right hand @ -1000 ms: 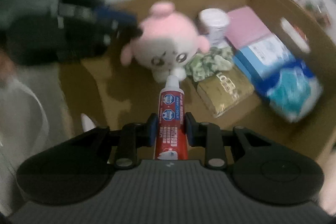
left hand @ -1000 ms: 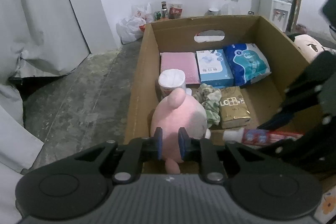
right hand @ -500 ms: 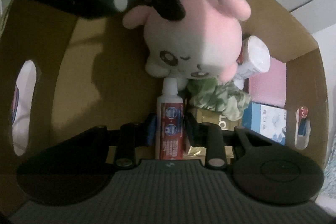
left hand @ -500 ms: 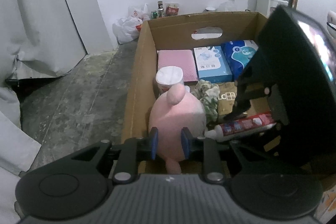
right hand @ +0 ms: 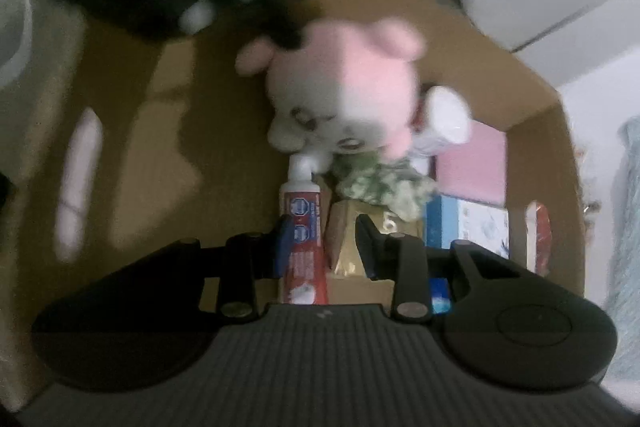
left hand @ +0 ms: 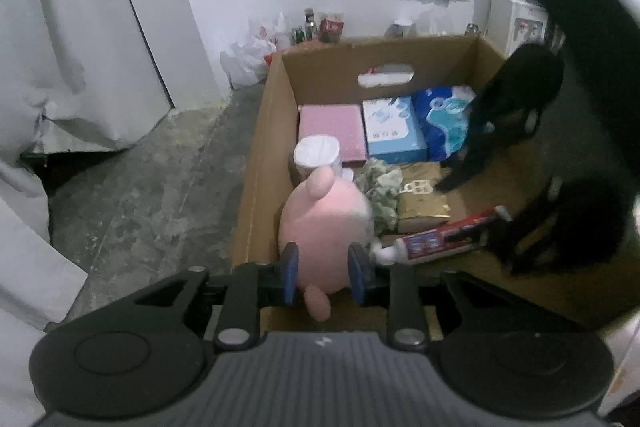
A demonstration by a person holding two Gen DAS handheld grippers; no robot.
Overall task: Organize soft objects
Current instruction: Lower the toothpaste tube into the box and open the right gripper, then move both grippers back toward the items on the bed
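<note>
A pink plush toy (left hand: 324, 223) sits in the near left corner of a cardboard box (left hand: 256, 187), its white face (right hand: 320, 123) turned to the right wrist view. My left gripper (left hand: 323, 273) has its jaws opening, and both blue pads still touch the plush's back. A red toothpaste tube (right hand: 304, 227) lies on the box floor (left hand: 436, 237), its cap by the plush. My right gripper (right hand: 325, 239) is opening over the tube's tail. Only its left pad is near the tube, and a gap shows on the other side.
Also in the box: a pink pack (left hand: 332, 131), a light blue tissue box (left hand: 394, 131), a blue packet (left hand: 444, 123), a white roll (left hand: 318, 155), a green crumpled cloth (left hand: 380, 195), a gold packet (left hand: 424, 203). Bare concrete floor (left hand: 140, 195) and a white curtain (left hand: 72, 47) lie left.
Both pairs of jaws have spread wider. The right gripper has rolled and lowered the toothpaste onto the box floor, letting it go. The plush stays in its corner.
</note>
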